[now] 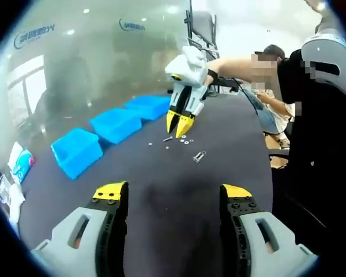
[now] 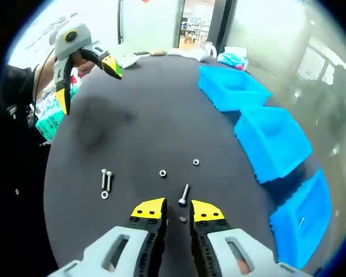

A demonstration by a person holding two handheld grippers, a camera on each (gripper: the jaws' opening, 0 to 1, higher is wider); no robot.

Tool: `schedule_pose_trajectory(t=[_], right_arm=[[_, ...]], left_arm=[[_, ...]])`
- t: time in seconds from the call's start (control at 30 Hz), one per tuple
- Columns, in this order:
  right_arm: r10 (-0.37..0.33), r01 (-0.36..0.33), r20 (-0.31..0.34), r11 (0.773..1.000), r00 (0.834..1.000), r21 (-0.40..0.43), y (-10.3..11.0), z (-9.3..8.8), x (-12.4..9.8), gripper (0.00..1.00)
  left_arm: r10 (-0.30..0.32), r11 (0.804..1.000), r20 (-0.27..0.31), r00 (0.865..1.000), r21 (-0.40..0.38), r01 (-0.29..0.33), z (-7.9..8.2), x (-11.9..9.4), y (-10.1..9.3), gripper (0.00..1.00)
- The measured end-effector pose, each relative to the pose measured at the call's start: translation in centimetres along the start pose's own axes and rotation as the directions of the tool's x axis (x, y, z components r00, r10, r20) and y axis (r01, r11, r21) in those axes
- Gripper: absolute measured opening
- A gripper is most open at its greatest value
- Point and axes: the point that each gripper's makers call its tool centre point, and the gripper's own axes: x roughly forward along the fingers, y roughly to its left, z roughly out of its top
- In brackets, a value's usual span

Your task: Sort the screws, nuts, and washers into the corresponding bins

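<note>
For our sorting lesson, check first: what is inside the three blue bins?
The nearest bin holds one small pale piece. The middle bin and far bin look empty, though their near walls hide part of each floor.

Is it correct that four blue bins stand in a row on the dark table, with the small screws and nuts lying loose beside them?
Not quite: there are three blue bins, not four. The right gripper view shows all three in a row on the dark table, and the screws and nuts do lie loose beside them.
</note>
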Motion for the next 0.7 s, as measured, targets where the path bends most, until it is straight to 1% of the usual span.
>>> schedule_pose_trajectory(t=[0.07, 0.23, 0.4, 0.6, 0.7], right_arm=[[0.003, -0.003, -0.004, 1.000, 1.000, 0.006, -0.04, 0.03, 0.28, 0.11], [0.000, 0.000, -0.025, 1.000, 1.000, 0.002, -0.13, -0.25, 0.64, 0.11], [0.001, -0.001, -0.028, 1.000, 1.000, 0.011, -0.20, -0.29, 0.82, 0.11], [0.004, -0.003, -0.029, 1.000, 1.000, 0.014, -0.15, -0.29, 0.95, 0.04], [0.005, -0.004, -0.030, 1.000, 1.000, 0.018, -0.14, -0.33, 1.00, 0.04]], left_arm=[[0.004, 1.000, 0.003, 1.000, -0.002, -0.004, -0.08, -0.07, 0.07, 0.63], [0.007, 1.000, 0.010, 1.000, -0.011, -0.007, -0.38, -0.26, -0.07, 0.63], [0.012, 1.000, 0.014, 1.000, -0.017, -0.012, -0.54, -0.43, -0.04, 0.63], [0.015, 1.000, 0.020, 1.000, -0.020, -0.015, -0.55, -0.52, -0.06, 0.63], [0.017, 1.000, 0.021, 1.000, -0.023, -0.016, -0.63, -0.57, -0.09, 0.63]])
